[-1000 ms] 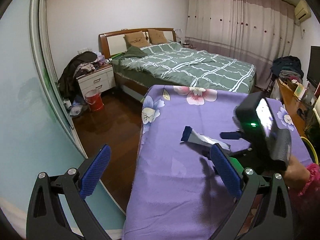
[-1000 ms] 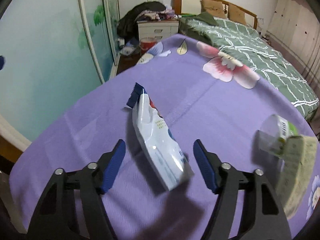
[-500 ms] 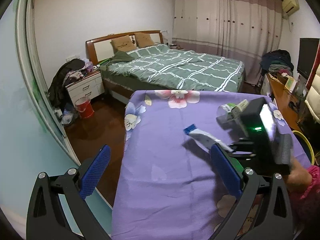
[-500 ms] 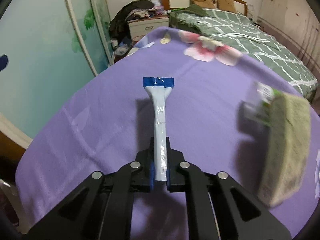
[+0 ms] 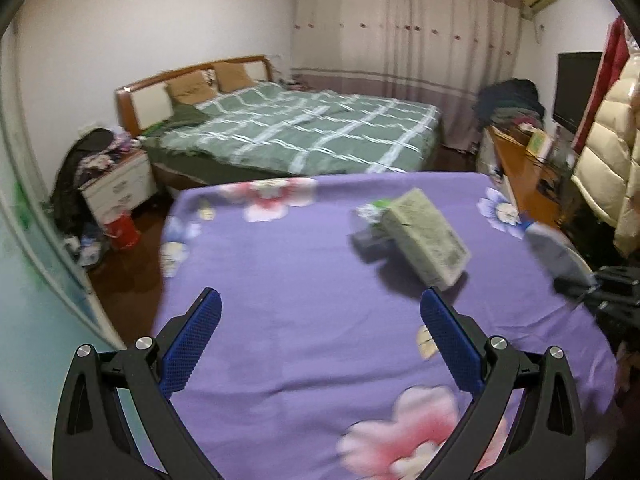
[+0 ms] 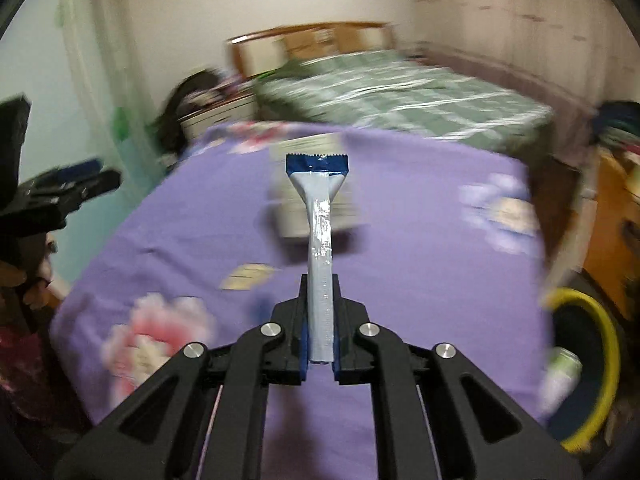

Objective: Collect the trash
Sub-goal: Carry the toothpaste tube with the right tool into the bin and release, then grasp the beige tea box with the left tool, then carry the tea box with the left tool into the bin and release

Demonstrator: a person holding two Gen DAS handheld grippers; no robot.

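My right gripper (image 6: 320, 314) is shut on a silver snack wrapper with a blue end (image 6: 319, 236), held up above the purple flowered tablecloth (image 6: 420, 280). In the left wrist view the same wrapper (image 5: 558, 254) shows at the far right edge, in the black right gripper (image 5: 612, 296). My left gripper (image 5: 320, 320) stands open over the cloth (image 5: 288, 288) with nothing between its blue pads. A grey-green carton (image 5: 426, 236) lies ahead of it to the right, with a small green-and-white container (image 5: 370, 212) just behind. The carton (image 6: 292, 216) is blurred behind the wrapper.
A dark bin with a yellow rim (image 6: 600, 344) stands off the table's right side, a green-and-white item (image 6: 560, 372) at its near edge. A green checked bed (image 5: 304, 136), a nightstand (image 5: 120, 188) and a red bucket (image 5: 122, 230) lie beyond. An orange desk (image 5: 520, 168) is at right.
The right gripper shut on the wrapper, lifted it off the cloth and swung it to the right. The left gripper moved across the table, bringing the carton in front of it.
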